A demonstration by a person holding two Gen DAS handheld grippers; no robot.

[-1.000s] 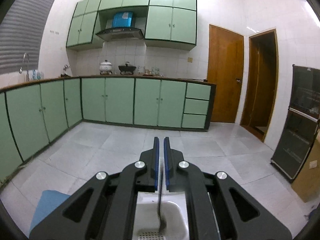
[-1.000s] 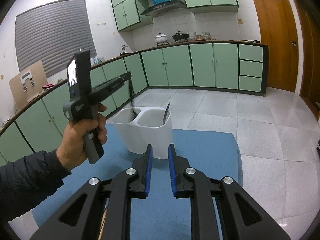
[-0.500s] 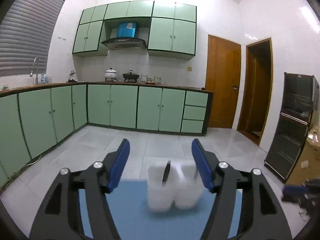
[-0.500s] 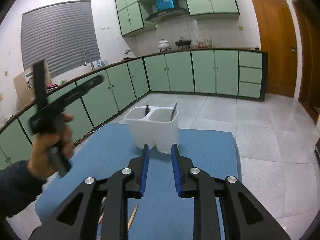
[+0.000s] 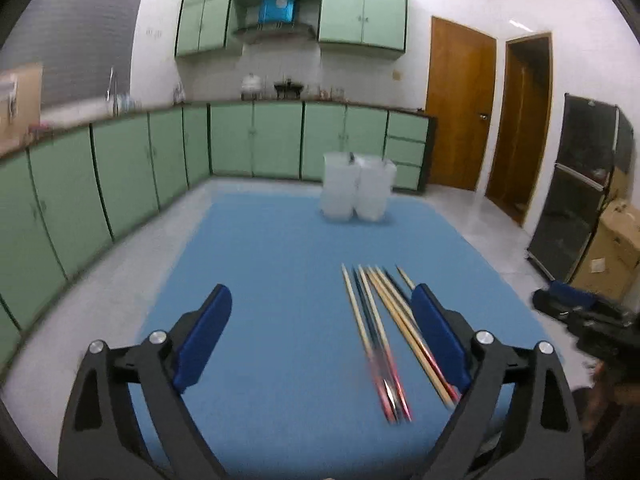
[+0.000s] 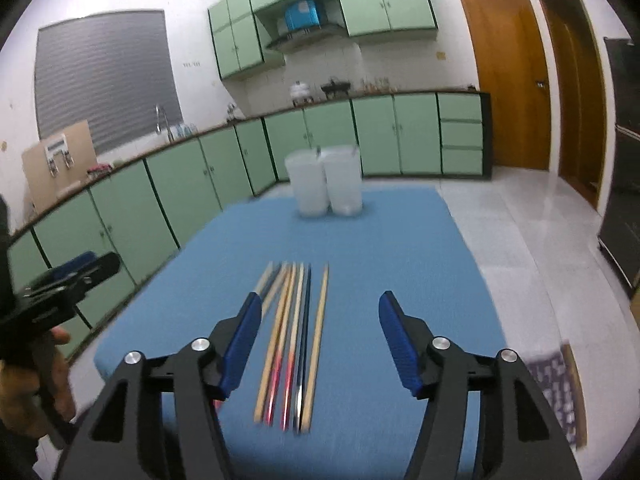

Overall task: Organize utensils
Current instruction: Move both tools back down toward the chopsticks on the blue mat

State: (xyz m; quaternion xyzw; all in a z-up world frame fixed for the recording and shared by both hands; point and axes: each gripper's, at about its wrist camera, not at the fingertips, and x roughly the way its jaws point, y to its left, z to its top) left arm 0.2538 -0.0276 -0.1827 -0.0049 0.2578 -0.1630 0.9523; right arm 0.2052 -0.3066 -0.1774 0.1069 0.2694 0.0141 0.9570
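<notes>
Several chopsticks [image 5: 382,332], wooden and dark with red ends, lie side by side on the blue table [image 5: 272,264]. They also show in the right wrist view [image 6: 294,332]. A white two-compartment holder [image 5: 356,186] stands at the table's far end with utensil handles poking out; it also shows in the right wrist view [image 6: 326,184]. My left gripper [image 5: 322,320] is open and empty, low over the near table, its right finger beside the chopsticks. My right gripper [image 6: 316,314] is open and empty, with the chopsticks between its fingers.
Green kitchen cabinets [image 5: 256,140] run along the back and left walls. Wooden doors [image 6: 500,76] and a dark appliance [image 5: 576,208] are at the right. The left gripper [image 6: 60,288] in its hand shows at the left of the right wrist view.
Both grippers pulled back from the holder toward the near end of the table. The left gripper let go of a utensil into the holder and opened. The right gripper opened wide over the chopsticks.
</notes>
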